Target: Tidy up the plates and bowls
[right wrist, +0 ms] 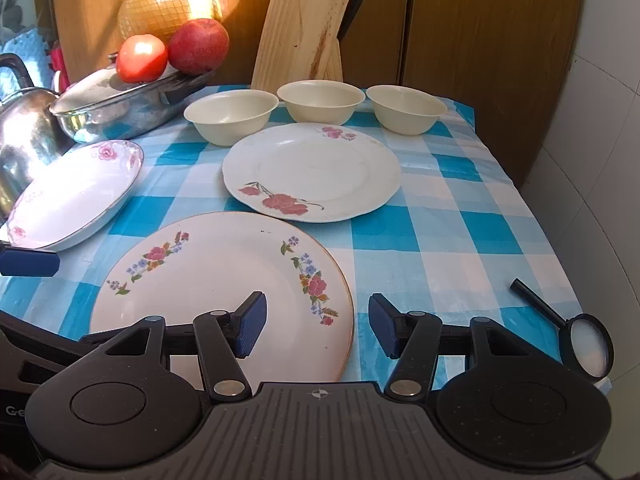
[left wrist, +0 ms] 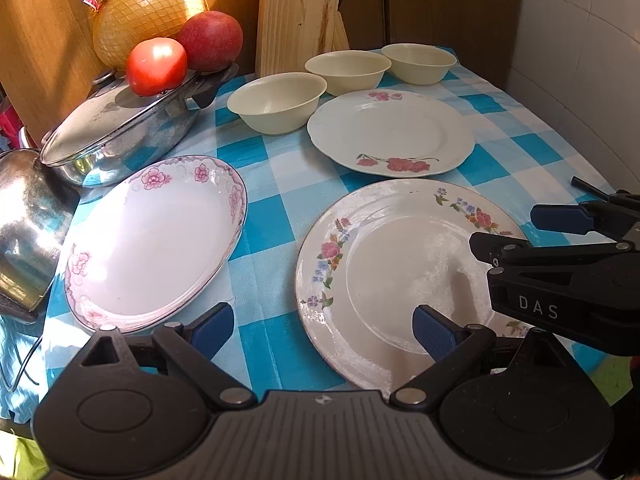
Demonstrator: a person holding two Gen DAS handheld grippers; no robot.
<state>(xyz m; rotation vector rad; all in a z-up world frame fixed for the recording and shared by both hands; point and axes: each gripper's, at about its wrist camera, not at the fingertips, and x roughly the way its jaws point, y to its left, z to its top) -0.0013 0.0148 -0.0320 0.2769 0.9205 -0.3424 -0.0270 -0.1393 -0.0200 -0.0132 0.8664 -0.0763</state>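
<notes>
Three plates lie on the blue checked cloth: a near round plate with small flowers, a far plate with red flowers, and a deep oval pink-rimmed plate at the left. Three cream bowls stand in a row behind. My left gripper is open over the near plate's left edge. My right gripper is open over that plate's right edge and also shows in the left wrist view.
A lidded steel pan carries a tomato, an apple and a netted pomelo at the back left. A steel kettle is beside it. A wooden knife block stands behind the bowls. A magnifying glass lies near right.
</notes>
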